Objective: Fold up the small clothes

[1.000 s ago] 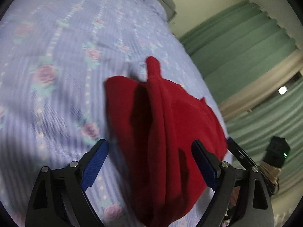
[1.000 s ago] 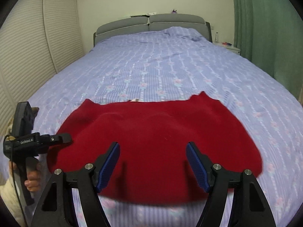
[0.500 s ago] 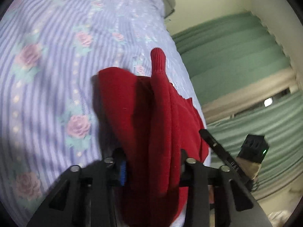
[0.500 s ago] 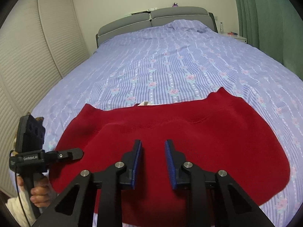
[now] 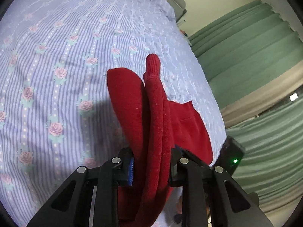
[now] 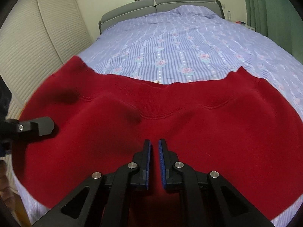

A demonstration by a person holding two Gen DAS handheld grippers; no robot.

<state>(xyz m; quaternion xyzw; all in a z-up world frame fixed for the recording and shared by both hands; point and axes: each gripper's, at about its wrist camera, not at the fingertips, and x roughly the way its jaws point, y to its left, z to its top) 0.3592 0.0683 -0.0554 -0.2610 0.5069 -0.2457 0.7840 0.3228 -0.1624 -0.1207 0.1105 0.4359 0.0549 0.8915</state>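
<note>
Red knitted garment point(image 6: 170, 117), spread flat near the foot of a bed covered by a lilac striped sheet printed with pink roses point(image 6: 189, 43); its ribbed edge runs across the right wrist view, with both far corners raised into small points.

Left claw point(image 5: 151, 167): jaws closing on a bunched fold of the red garment, blue pads pressing the cloth from either side. The gathered cloth rises from the sheet as a ridge running away from the claw, ending in a ribbed cuff-like tip point(image 5: 153, 64). In the right wrist view this claw's black body point(image 6: 36, 126) enters from the left edge, over the garment's left part.

Right claw point(image 6: 153, 162): clenched, blue pads nearly together with only a thin strip of red cloth showing between them; the near hem of the garment passes under the fingers, but the pinch itself cannot be made out with certainty.

Background: grey padded headboard point(image 6: 157, 5), cream slatted wardrobe doors point(image 6: 37, 43), green curtains point(image 5: 246, 56). No container is in view, and no writing can be read.
</note>
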